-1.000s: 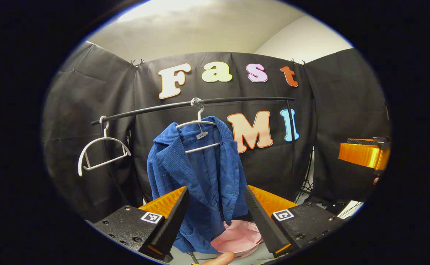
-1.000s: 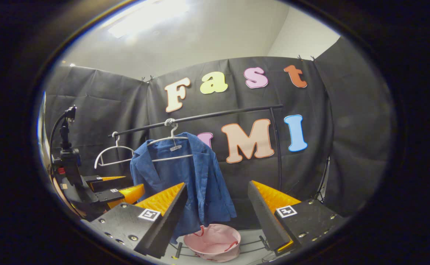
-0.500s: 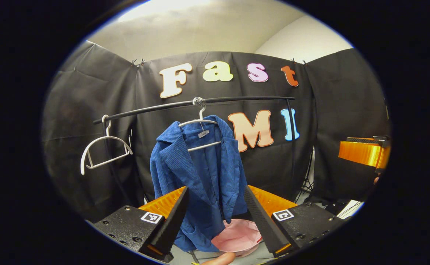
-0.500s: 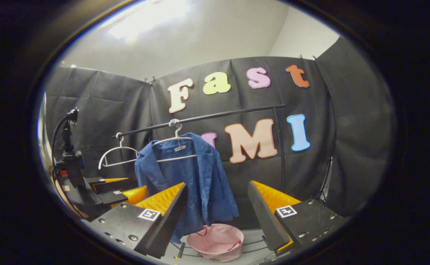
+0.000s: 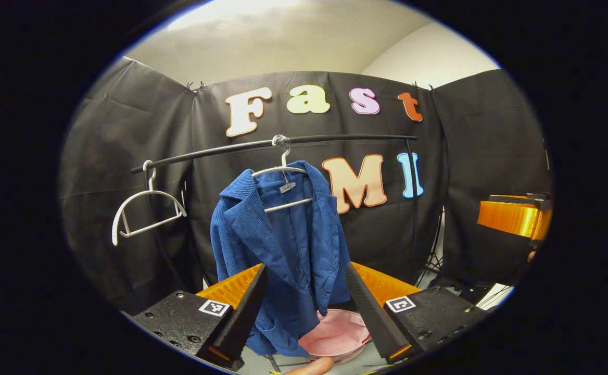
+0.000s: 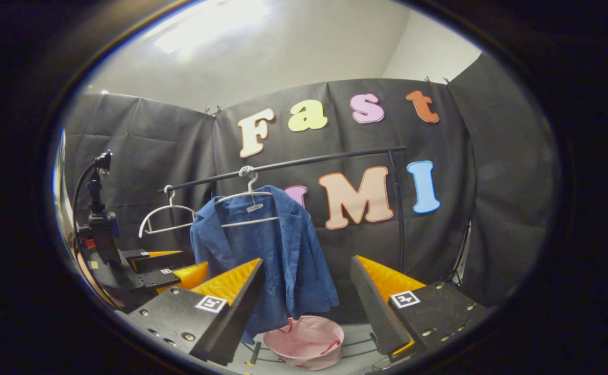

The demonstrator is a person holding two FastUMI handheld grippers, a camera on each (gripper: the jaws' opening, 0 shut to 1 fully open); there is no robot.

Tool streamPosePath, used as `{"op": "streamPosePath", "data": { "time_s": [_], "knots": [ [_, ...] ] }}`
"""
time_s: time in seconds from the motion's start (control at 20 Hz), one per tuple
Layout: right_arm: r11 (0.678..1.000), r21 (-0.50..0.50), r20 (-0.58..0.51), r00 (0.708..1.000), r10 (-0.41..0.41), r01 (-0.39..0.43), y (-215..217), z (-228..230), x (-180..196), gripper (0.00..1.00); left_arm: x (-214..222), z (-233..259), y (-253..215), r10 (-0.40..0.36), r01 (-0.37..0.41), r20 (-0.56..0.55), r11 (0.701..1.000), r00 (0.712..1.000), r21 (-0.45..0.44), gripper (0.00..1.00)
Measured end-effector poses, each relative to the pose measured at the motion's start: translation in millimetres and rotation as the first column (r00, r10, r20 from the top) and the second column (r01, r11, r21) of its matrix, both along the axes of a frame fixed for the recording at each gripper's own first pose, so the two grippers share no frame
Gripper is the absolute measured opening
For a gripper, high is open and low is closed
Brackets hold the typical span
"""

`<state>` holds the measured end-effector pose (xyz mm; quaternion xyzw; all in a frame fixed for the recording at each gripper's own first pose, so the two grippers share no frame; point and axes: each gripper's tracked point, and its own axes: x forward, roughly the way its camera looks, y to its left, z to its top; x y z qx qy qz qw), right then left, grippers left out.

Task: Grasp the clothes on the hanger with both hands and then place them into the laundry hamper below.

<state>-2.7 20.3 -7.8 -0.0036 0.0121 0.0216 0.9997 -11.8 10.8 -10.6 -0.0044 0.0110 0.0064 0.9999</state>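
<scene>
Left gripper view: a blue jacket (image 5: 283, 250) hangs on a white hanger (image 5: 283, 177) hooked over a black rail (image 5: 345, 138), so it drapes freely above a pink laundry hamper (image 5: 335, 336) on the floor, ready to drop straight in once lifted off. The left gripper (image 5: 306, 307) has its fingers spread wide and holds nothing. The jacket's lower hem appears between the fingers but lies farther off, not touching them. An empty white hanger (image 5: 145, 213) hangs farther left on the rail.

Right gripper view: the right gripper (image 6: 306, 307) is also spread wide and empty, well apart from the jacket (image 6: 262, 255), which hangs ahead and slightly left. The hamper (image 6: 304, 349) sits directly below the jacket. At the left edge is what seems to be the left gripper (image 6: 168, 268), beside a dark camera stand (image 6: 96, 219).
</scene>
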Motion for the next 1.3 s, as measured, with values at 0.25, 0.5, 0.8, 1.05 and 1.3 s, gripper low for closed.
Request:
{"op": "streamPosePath", "data": {
  "time_s": [0.25,0.5,0.8,1.05,1.3],
  "knots": [
    [1.000,-0.004,-0.011,1.000,-0.002,0.002,-3.5,-4.0,2.6,0.93,4.6,-3.4,-3.9,-0.009,0.009,-0.009,1.000,1.000,0.001,0.93],
    [1.000,-0.002,-0.019,1.000,-0.004,0.004,-6.3,-7.0,12.4,0.98,11.2,-5.5,-3.7,-0.010,0.010,-0.013,1.000,1.000,-0.001,0.93],
    [0.999,-0.015,-0.011,0.999,-0.037,0.036,-11.6,-5.4,43.3,0.99,30.6,-7.7,-6.0,-0.021,0.021,-0.007,0.999,1.000,-0.045,0.93],
    [0.997,-0.009,-0.024,0.997,-0.073,0.072,-6.2,-20.8,86.4,0.99,43.0,-14.6,6.5,0.017,-0.017,0.002,0.999,1.000,-0.048,0.97],
    [0.999,0.013,-0.091,0.995,0.039,-0.038,9.4,-49.4,135.9,1.00,66.4,-8.1,17.9,0.131,-0.130,0.012,0.988,0.991,-0.080,0.97]
  ]
}}
